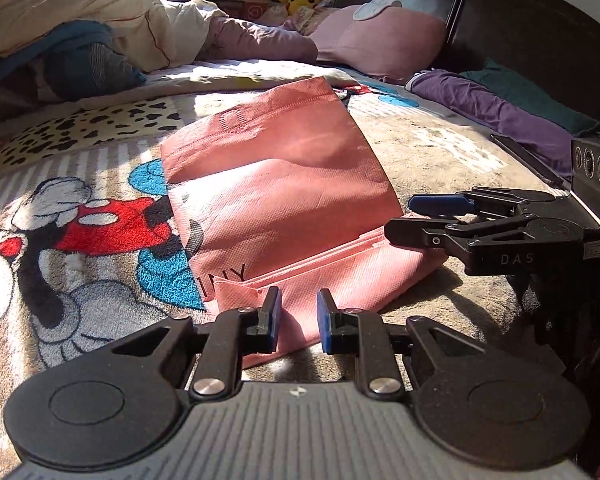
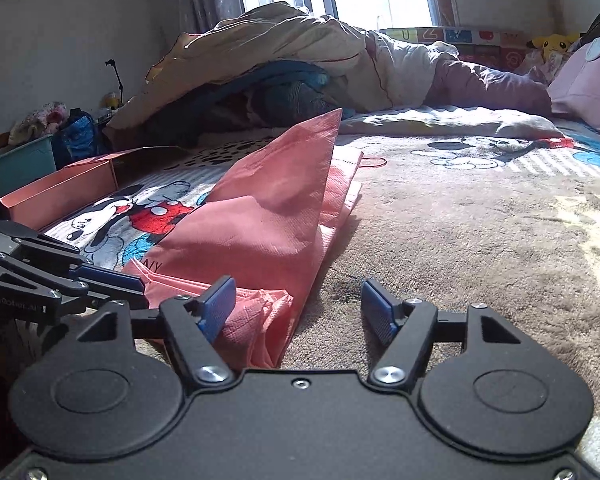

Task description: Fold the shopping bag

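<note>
Pink shopping bag [image 1: 276, 184] is lying partly folded on the blanket [image 1: 80, 208] near the bed's near edge; the left gripper [image 1: 298, 320] is hovering spread over its near corner. Right-wrist view: the right gripper [image 2: 296, 308] is standing wide apart, one finger [image 2: 216, 306] touching the bag's bunched end, gripping nothing.
</note>
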Demonstrator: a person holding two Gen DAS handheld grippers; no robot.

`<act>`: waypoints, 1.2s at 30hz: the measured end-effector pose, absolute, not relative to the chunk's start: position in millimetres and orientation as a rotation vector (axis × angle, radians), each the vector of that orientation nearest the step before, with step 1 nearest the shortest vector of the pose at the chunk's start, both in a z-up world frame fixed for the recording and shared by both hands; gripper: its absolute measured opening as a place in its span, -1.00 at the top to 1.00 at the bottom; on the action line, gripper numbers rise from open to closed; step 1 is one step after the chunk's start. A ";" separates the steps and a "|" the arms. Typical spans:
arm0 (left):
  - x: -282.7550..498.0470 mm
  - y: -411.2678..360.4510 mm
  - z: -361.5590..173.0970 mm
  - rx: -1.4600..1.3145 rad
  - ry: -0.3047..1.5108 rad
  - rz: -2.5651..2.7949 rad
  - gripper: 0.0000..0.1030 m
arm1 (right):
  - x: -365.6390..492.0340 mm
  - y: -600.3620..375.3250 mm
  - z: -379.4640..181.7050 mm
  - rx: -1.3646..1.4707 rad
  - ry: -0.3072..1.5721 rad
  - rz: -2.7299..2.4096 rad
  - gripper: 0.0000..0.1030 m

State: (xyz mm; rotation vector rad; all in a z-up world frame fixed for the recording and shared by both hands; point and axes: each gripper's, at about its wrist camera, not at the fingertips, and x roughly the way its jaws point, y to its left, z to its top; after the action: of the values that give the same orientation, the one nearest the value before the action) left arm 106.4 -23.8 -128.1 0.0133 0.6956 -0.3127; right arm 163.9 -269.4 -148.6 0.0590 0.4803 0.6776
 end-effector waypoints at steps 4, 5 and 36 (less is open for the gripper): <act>107.4 -24.9 -127.8 0.008 0.698 -0.310 0.62 | 155.1 -271.8 -147.5 0.024 0.475 0.648 -0.30; 107.4 -25.7 -127.7 0.011 0.698 -0.308 0.62 | 152.0 -270.8 -149.6 0.010 0.473 0.636 -0.30; 109.7 -50.5 -126.8 -0.041 0.680 -0.254 0.61 | 92.6 -256.6 -108.9 -0.376 0.229 0.758 0.82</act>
State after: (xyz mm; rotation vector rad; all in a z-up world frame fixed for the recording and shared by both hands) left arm 109.7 -50.5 -126.8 -0.0409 0.6804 -0.2541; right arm 92.6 -256.6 -108.9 -0.3763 0.2286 0.7580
